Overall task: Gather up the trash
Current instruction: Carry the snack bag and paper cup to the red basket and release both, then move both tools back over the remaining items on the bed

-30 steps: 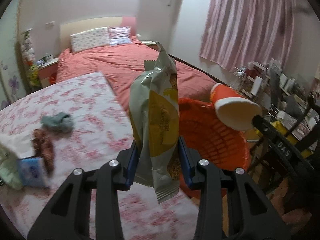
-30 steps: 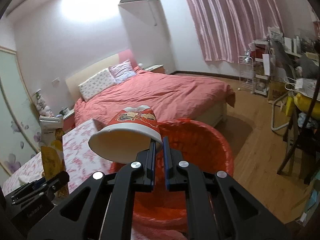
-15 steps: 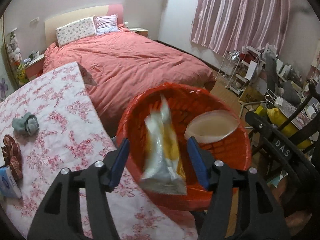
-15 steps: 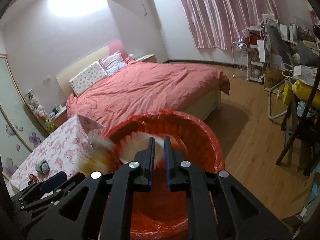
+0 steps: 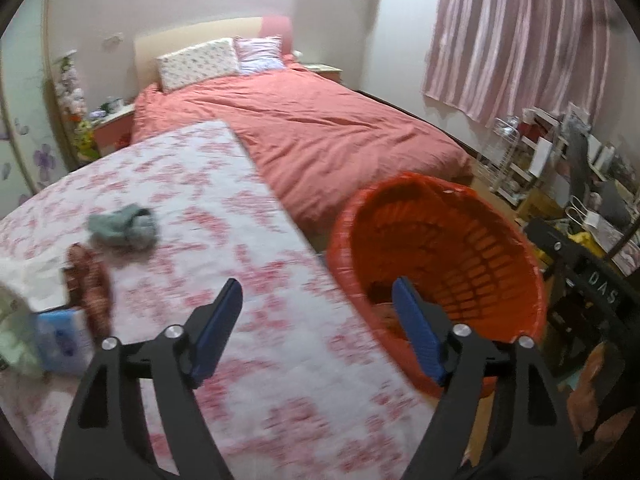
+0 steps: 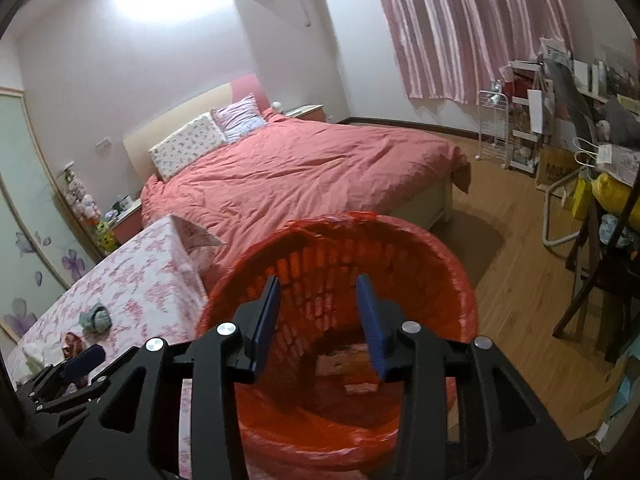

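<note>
Both grippers, left (image 5: 316, 312) and right (image 6: 318, 312), had just opened empty; snack packet and cup dropped into the orange bin (image 6: 460, 276).

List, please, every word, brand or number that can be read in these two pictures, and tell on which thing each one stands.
"DAS": white letters on the black right gripper, seen at the right edge of the left wrist view.
Brown box on the floor by the shelves: dark letters, too blurred to read.
Blue packet on the flowered table: print too blurred to read.
Scraps in the red basket: no readable print.
</note>
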Motion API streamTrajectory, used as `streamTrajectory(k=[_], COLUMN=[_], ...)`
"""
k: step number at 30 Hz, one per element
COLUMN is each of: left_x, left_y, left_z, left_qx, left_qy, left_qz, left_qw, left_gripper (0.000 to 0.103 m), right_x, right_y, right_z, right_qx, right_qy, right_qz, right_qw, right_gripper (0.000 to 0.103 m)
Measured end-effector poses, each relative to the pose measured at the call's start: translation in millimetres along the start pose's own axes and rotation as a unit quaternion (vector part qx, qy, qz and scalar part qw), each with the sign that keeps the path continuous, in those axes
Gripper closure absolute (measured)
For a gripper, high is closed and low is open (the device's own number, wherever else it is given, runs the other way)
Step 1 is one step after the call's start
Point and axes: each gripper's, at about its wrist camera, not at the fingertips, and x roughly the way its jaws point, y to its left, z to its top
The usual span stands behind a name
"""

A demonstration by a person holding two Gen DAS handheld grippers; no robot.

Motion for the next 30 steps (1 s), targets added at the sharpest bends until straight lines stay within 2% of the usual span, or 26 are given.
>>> streamTrajectory(k=[8, 16, 21, 23, 27, 30], left_x=[-39.4, -81.5, -110.2, -120.2, -132.3, -139.7], left_y=[67.2, 139.8, 183.7, 201.8, 230.2, 247.9], left_z=[-17.1, -39.9, -54.1, -58.9, -67.6, -75.4], left_qx=[-0.039, -0.092, -0.118, -0.133, -0.163, -0.182], left_qy=[-0.021, -0.038, -0.052, -0.057, -0.058, -0.057], left_qz=[0.065, 0.120, 0.160, 0.175, 0.197, 0.208], left_qw=[0.9969, 0.9878, 0.9786, 0.9738, 0.9651, 0.9593], left_gripper=[0.023, 0.023, 0.023, 0.023, 0.023, 0.023], right_x=[-7.4, -13.2, -11.1, -8.6, -3.2, 1.4], right_y=[47.3, 108.7, 156.6, 177.3, 210.8, 232.5], right_z=[-12.9, -37.4, -57.8, -68.4, -86.4, -95.6], right_qx=[-0.045, -0.106, -0.144, -0.164, -0.194, -0.205], right_qy=[0.016, 0.042, 0.068, 0.083, 0.101, 0.105], right_qz=[0.042, 0.092, 0.134, 0.154, 0.178, 0.182], right_qw=[0.998, 0.989, 0.978, 0.971, 0.960, 0.956], right_gripper=[0.063, 0.063, 0.063, 0.060, 0.058, 0.058])
